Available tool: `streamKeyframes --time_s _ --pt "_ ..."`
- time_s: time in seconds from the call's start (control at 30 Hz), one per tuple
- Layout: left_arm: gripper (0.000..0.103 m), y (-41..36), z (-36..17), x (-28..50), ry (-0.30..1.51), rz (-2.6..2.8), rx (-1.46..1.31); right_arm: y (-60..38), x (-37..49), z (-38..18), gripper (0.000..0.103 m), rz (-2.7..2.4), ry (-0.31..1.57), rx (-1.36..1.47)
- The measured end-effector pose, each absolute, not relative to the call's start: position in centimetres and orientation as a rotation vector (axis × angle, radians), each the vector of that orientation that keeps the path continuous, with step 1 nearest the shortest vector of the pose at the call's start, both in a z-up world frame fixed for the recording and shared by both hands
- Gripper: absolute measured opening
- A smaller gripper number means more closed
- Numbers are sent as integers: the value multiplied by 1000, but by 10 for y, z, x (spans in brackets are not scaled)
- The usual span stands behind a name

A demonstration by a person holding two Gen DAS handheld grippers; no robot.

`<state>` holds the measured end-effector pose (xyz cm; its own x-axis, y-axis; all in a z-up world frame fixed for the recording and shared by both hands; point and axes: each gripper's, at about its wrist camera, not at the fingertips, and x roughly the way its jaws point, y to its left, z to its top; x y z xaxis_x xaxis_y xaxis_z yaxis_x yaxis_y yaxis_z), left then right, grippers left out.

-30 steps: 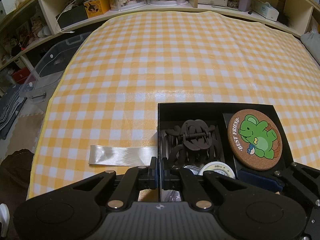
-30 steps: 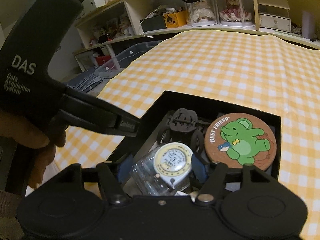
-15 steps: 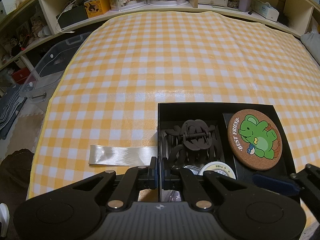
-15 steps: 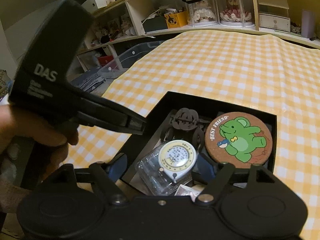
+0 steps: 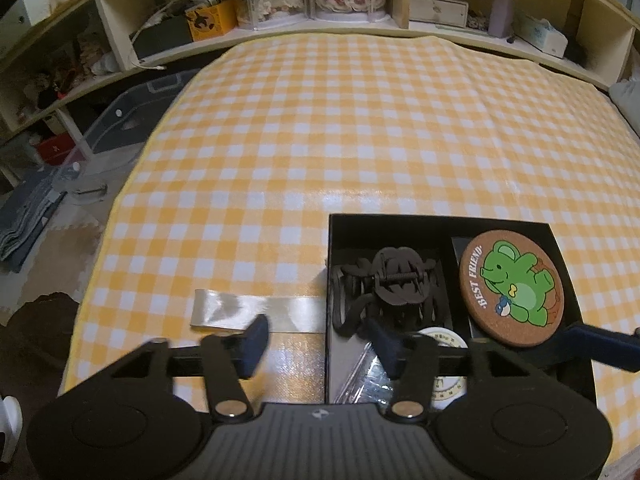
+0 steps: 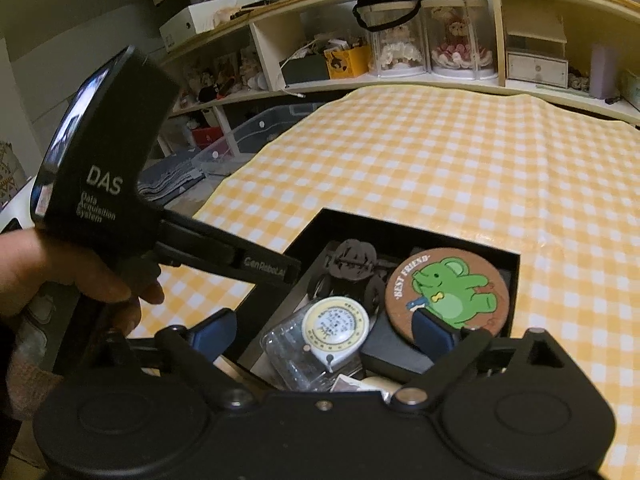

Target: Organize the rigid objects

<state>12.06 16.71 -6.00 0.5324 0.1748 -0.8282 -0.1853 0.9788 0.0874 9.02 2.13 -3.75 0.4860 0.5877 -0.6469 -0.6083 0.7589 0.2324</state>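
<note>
Over box (image 5: 400, 224), hand-held grippers (both agape)

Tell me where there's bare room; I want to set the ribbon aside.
Free: the checked cloth between the black box and the shelves, and the strip left of the ribbon. Crowded: the box, filled by hair clip, coaster, tape measure and clear case.

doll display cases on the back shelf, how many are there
2: clear plastic doll case holding a cream-dressed doll, and right beside it clear plastic doll case holding a pink-dressed doll; others may be hidden.
</note>
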Motion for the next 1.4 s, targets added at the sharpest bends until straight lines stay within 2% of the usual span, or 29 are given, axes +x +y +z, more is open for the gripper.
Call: streamKeyframes --time_s 0.07,0.27,0.47,0.9,1.4 --pt "81 168 -58 119 977 231 -11 19 89 -34 99 728 758 -23" --pt "95 166 -52 113 957 257 -27 10 90 -27 103 719 745 -11" --pt "102 161 -33 97 887 288 -62 -7 85 -14 103 671 705 -16" --pt "103 108 3 39 754 245 -40 -65 60 15 103 614 635 11" --pt "103 68 17 -33 665 255 -68 -131 16 27 103 556 593 6"
